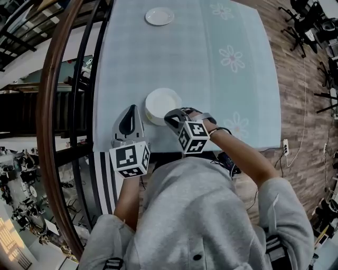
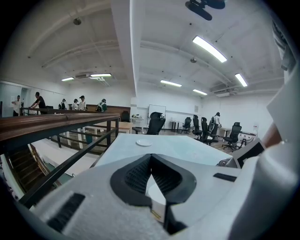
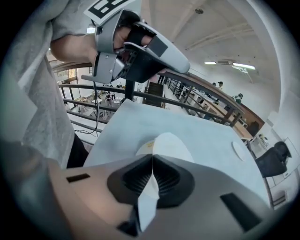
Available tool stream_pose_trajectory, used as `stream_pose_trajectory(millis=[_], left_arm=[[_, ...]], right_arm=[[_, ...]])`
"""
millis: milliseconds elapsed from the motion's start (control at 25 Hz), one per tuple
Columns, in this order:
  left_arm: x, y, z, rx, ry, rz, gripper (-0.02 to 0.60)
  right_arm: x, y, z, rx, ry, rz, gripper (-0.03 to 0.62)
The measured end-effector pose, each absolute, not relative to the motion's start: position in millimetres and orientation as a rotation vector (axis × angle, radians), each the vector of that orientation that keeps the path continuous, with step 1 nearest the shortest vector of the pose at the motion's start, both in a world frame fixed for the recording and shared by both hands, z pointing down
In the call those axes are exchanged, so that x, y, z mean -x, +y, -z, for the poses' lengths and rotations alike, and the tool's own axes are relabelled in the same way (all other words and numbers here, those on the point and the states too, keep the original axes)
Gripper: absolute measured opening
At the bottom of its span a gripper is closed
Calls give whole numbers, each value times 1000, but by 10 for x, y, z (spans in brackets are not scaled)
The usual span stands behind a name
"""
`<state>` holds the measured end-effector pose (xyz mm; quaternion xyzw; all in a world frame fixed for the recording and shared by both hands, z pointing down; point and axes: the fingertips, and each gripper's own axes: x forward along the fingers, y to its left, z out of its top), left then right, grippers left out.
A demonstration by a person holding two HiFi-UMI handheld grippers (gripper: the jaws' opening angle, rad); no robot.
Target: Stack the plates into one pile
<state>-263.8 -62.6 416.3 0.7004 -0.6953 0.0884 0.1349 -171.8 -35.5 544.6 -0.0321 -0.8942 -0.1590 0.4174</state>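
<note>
Two white plates plain to see on the bench (image 1: 121,63), draped in a pale flower-print cloth (image 1: 232,58).

Near plate (image 1: 162,103): low centre of head view, close to bench's front edge. Pinched at its lower-right rim by right claw (image 3: 153,157). In right gripper view, jaws closed tight on the thin rim, rest of plate fanning out past the tips toward frame centre. Looks tipped rather than flat. Pale crescent along its left & lower side; can't tell if own underside or sth beneath.

Far plate (image 1: 159,16): top centre of head view, flat on cloth, well apart from near one. Also a small disc at mid-right of right gripper view, and just above the tips in left gripper view.

Left claw (image 2: 151,158): just left of near plate in head view, strip of cloth between, no contact. Tips pressed together in left gripper view, nothing gripped. Same claw at upper left of right gripper view, pointed & closed.

Marker cube (image 1: 130,159) behind left claw at lower left of head view; second cube (image 1: 193,137) on right claw, lower centre. Grey top (image 1: 200,211) across bottom of head view. Dark curved handrail (image 1: 50,132) w/ black bars down left side. Wood floor (image 1: 296,105) at right, office chairs (image 1: 306,26) at upper right.
</note>
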Motion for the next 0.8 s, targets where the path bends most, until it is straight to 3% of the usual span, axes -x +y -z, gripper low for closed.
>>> stream_pose_trajectory(millis=[800], left_arm=[[2706, -671, -4362, -1987, -1988, -284, 17]], right_arm=[[1678, 0, -5921, 338, -2118, 136, 34]])
